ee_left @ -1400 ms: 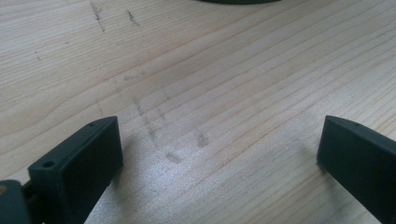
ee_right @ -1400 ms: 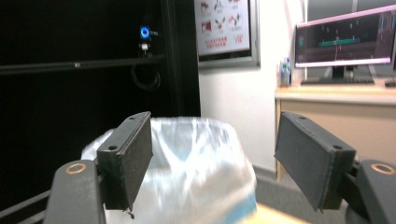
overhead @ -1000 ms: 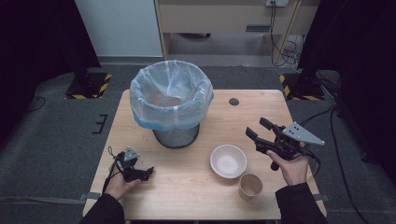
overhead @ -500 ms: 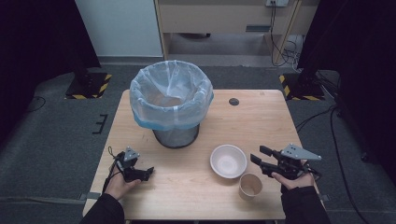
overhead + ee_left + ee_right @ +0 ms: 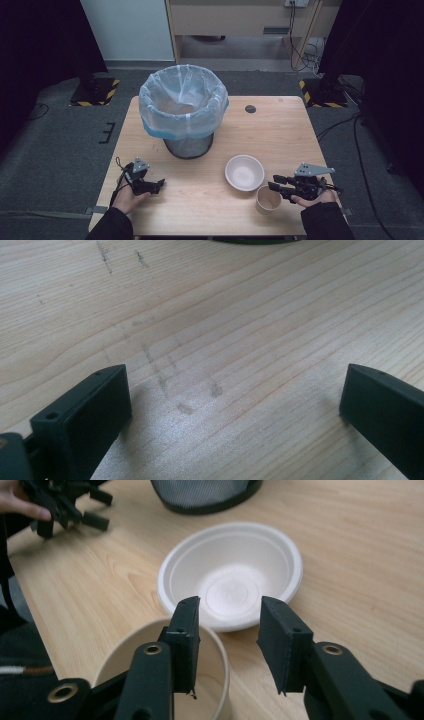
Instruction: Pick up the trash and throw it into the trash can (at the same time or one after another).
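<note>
While its jaws have just been narrowing, the right claw straddles the paper cup's rim.

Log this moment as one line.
right gripper: jaws closing astride paper cup rim, one inside, not yet clamped | left gripper: open, idle on table

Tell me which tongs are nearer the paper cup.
Right. The right tongs straddle the cup's rim, one jaw inside, one outside. The left tongs rest open across the table, far from it.

Matt paper cup, smooth white bowl (slightly glossy), grainy wooden table, mesh bin
</note>
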`<state>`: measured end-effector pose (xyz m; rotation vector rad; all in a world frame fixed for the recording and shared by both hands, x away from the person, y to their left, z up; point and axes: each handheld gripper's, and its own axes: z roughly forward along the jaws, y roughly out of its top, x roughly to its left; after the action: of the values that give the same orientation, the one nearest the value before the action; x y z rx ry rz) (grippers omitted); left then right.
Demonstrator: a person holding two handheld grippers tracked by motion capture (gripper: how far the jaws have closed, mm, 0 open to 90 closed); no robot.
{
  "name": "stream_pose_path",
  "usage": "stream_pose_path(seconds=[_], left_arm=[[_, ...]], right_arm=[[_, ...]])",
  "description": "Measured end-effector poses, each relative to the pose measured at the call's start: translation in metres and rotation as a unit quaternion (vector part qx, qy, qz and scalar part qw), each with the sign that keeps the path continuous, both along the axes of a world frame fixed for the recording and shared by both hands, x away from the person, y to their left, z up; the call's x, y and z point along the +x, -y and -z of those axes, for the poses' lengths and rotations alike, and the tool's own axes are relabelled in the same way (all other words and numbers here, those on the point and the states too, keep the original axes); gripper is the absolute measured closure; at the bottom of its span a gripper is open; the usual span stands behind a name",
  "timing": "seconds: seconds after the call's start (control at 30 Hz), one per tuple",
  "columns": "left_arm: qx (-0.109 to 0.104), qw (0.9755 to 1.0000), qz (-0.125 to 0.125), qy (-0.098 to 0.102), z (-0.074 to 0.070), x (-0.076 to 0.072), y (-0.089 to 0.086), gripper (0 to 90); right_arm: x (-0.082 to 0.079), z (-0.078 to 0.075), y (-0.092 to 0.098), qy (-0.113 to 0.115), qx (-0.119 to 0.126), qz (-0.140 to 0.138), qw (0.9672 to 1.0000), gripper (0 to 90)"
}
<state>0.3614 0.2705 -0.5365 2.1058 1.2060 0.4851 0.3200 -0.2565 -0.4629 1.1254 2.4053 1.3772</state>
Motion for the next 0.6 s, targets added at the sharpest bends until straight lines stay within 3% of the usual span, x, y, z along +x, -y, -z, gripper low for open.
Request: stream_pose_path(seconds=[0.27,0.6], left_arm=[[0.000,1.0000,0.000,0.000,0.0000,0.0000,0.0000,0.0],[0.000,1.0000,0.000,0.000,0.0000,0.0000,0.0000,0.0]], right_arm=[[0.0011,0.0080,0.0013,-0.028,-0.035,-0.014,0.9989,67.0],[0.0009,0.0102,-0.0001,-0.045,-0.056,-0.032,0.9969,77.7]])
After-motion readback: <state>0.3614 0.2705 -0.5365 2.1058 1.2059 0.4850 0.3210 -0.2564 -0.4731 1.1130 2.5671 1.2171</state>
